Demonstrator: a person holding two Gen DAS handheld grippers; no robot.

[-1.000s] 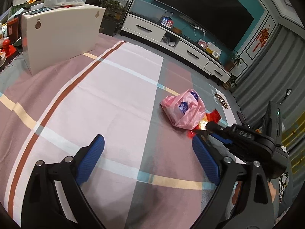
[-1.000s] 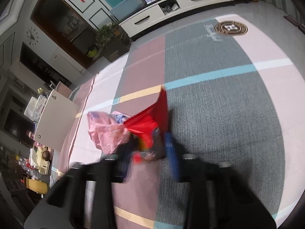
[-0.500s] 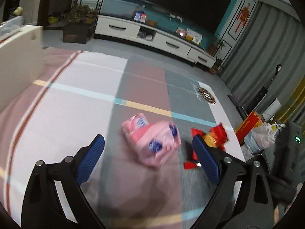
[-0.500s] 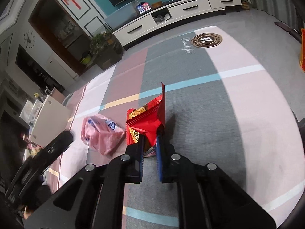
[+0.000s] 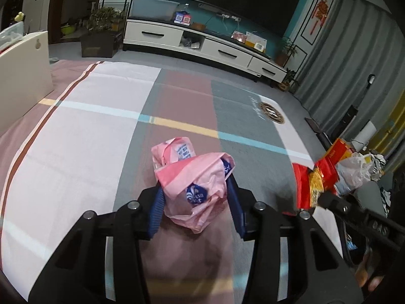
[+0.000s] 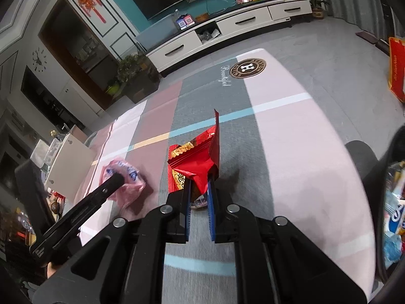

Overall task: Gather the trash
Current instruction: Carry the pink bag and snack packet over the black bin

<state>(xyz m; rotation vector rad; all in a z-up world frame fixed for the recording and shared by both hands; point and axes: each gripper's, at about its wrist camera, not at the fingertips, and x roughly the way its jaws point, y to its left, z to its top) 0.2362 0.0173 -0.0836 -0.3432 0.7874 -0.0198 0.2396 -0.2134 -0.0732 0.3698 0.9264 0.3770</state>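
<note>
Nearest in the left wrist view, the left gripper (image 5: 195,202) has just been closing; its blue ribbed pads now squeeze a crumpled pink plastic bag (image 5: 195,177) with blue print, which bulges up between them above the carpet. In the right wrist view the right gripper (image 6: 198,192) is pinched nearly closed on the lower edge of a torn red snack wrapper (image 6: 197,162), glossy foil with a zigzag cut edge and yellow print, which stands up from the pads. Both grippers tilt down towards the carpet (image 5: 88,139), a flat woven rug in broad pink, grey and dusty-red blocks crossed by thin blue and yellow lines. Only the left view shows, at its right edge, a heap of bags (image 5: 354,167), white plastic and red packaging. Only the right view shows an orange carton (image 6: 396,68) on the grey floor and a wall clock (image 6: 39,59). Farthest, both show a long white TV cabinet (image 5: 202,45) under a dark screen on a teal wall.
</note>
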